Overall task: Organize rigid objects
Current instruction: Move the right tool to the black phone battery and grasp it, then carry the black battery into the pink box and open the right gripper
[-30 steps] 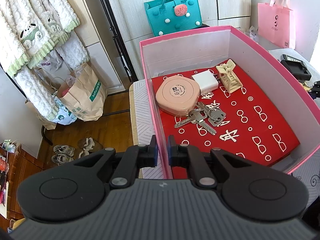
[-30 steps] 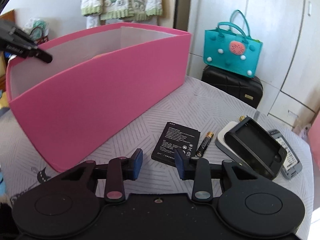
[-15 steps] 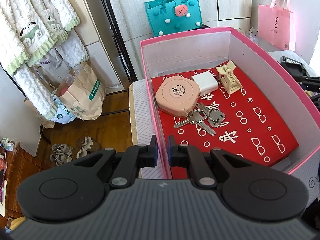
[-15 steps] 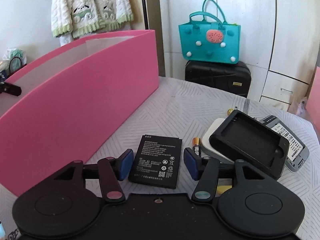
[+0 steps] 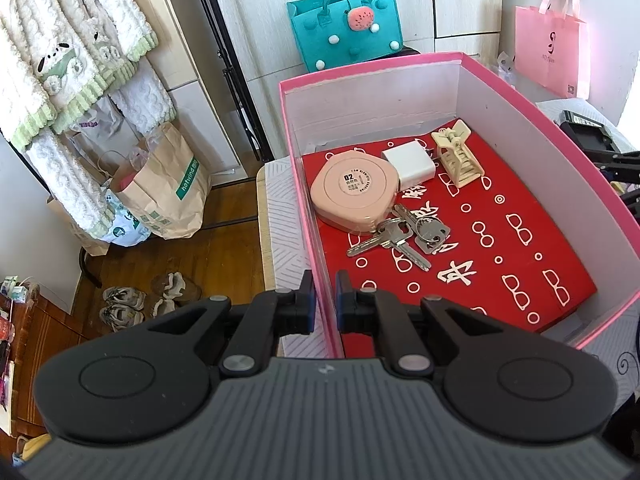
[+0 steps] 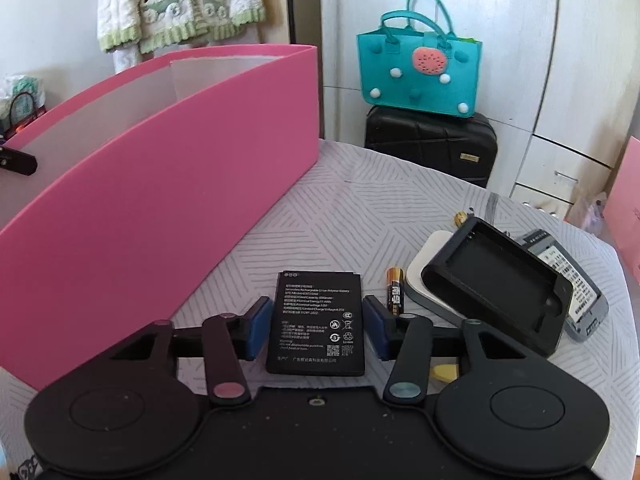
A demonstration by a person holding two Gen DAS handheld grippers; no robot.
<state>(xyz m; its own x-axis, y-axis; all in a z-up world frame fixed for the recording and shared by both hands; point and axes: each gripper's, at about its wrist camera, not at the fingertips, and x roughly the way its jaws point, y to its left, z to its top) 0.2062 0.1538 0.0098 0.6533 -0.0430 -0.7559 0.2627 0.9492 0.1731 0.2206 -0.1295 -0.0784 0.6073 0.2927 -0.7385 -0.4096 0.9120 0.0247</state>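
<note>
Pink box (image 6: pixel 160 216) walls left, bare tablecloth (image 6: pixel 360 220) ahead, charger cradle (image 6: pixel 500 284) right

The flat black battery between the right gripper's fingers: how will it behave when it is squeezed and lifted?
The battery looks like a stiff slab, so it probably will not bend. It lies flat on the cloth and cannot roll. Its thin, smooth edges may slip from the closing right gripper, whose pads do not yet touch it.

Teal felt bag (image 6: pixel 420 76) atop black suitcase (image 6: pixel 430 144). Left of bag, fleecy white garments (image 5: pixel 68 60) hanging; below those, brown paper bag (image 5: pixel 168 188) and shoes (image 5: pixel 148 300) on wooden floor (image 5: pixel 208 256). Right of bag, pink shopping bag (image 5: pixel 552 52).
</note>
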